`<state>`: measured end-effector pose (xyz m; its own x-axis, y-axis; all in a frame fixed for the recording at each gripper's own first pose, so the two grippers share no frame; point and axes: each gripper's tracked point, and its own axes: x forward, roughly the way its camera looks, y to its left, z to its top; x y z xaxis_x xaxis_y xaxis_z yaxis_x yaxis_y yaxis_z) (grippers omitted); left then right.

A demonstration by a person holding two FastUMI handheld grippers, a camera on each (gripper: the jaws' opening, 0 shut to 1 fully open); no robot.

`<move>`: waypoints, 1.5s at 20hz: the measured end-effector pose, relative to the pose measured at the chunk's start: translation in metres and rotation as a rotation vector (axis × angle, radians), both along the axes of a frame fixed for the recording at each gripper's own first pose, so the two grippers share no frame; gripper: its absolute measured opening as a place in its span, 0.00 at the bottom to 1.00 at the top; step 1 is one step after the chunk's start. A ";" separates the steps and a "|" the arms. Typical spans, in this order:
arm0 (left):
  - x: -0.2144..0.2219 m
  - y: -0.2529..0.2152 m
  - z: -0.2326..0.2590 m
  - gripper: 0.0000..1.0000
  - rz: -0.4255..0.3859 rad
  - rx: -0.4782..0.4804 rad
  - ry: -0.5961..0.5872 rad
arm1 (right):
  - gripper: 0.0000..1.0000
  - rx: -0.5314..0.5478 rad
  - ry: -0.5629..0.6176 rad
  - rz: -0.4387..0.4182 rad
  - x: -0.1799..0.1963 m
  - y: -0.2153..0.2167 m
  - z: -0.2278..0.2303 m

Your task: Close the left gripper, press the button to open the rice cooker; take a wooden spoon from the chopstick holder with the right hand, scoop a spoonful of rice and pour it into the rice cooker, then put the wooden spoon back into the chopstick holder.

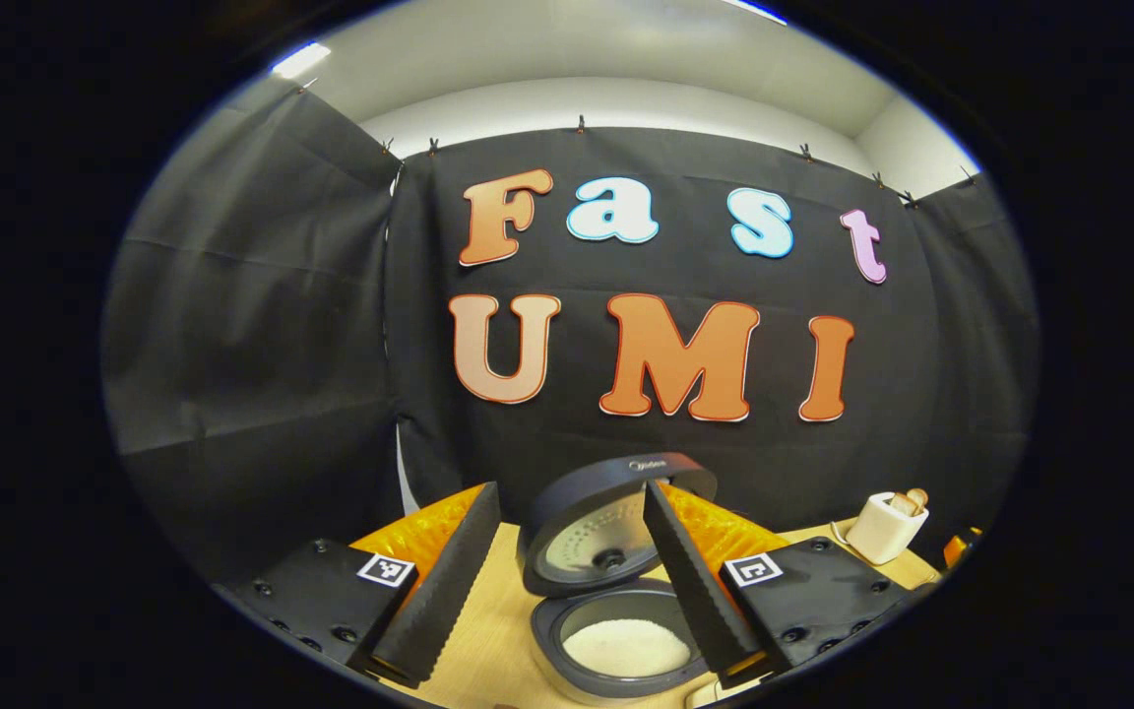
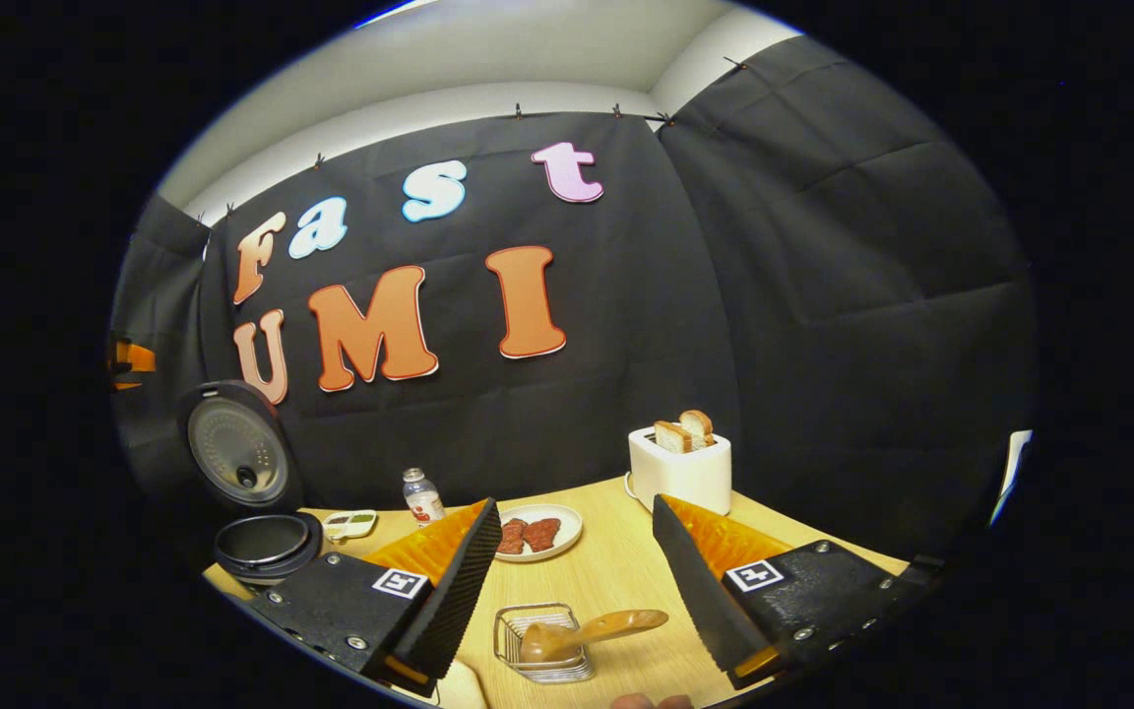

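In the left gripper view, the left hand-held gripper (image 1: 572, 581) hangs with fingers apart, clasping nothing, above the round dark rice cooker (image 1: 616, 630); its domed lid (image 1: 606, 527) stands up, and white grains lie in the pot. In the right gripper view, the cooker sits far left on the pale wooden desk (image 2: 616, 571). The right hand-held gripper (image 2: 572, 581) is likewise spread and empty over the wire chopstick holder (image 2: 539, 645), where the smooth wooden spoon (image 2: 587, 632) lies tilted, handle pointing right.

A small brand mark sits on the rice cooker (image 1: 616, 551) lid's top edge, too small to read.
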<state>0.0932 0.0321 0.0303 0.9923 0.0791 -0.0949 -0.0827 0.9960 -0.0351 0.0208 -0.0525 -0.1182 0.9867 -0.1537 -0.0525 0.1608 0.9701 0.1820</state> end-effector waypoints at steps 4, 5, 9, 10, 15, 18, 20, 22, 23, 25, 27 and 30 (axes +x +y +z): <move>0.059 -0.004 0.019 0.99 -0.002 0.056 0.037 | 0.95 -0.014 -0.002 0.037 -0.001 0.011 -0.001; 0.073 0.001 0.018 0.98 0.019 0.087 0.054 | 0.95 -0.013 0.001 0.047 -0.001 0.014 -0.002; 0.121 0.001 0.003 0.99 0.036 0.066 0.116 | 0.95 -0.024 0.009 0.063 0.000 0.021 -0.005; 0.131 0.000 0.000 1.00 0.034 0.053 0.119 | 0.95 -0.025 0.009 0.069 0.000 0.023 -0.004; 0.149 0.000 -0.041 0.99 0.005 -0.003 0.213 | 0.95 -0.030 -0.005 0.070 -0.003 0.022 0.000; 0.145 -0.006 -0.049 0.99 -0.025 -0.058 0.232 | 0.95 -0.033 -0.004 0.084 -0.002 0.026 0.001; 0.136 -0.012 -0.050 0.98 -0.052 -0.079 0.240 | 0.95 -0.032 -0.001 0.090 -0.003 0.030 -0.001; 0.125 -0.020 -0.052 0.99 -0.087 -0.024 0.221 | 0.95 -0.031 0.005 0.097 -0.005 0.033 -0.001; 0.122 -0.018 -0.050 0.99 -0.086 0.019 0.202 | 0.95 -0.034 0.008 0.098 -0.007 0.034 0.000; 0.108 -0.019 -0.046 0.99 -0.071 0.055 0.180 | 0.95 -0.045 0.005 0.100 -0.011 0.037 0.007; 0.095 -0.025 -0.045 0.99 -0.079 0.058 0.171 | 0.95 -0.059 -0.001 0.105 -0.018 0.038 0.019; 0.074 -0.043 -0.046 1.00 -0.142 0.091 0.185 | 0.95 -0.079 -0.033 0.099 -0.015 0.035 0.045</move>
<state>0.1676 -0.0111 -0.0161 0.9605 -0.0437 -0.2747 0.0619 0.9964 0.0582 0.0054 -0.0173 -0.0729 0.9982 -0.0582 -0.0114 0.0591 0.9924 0.1079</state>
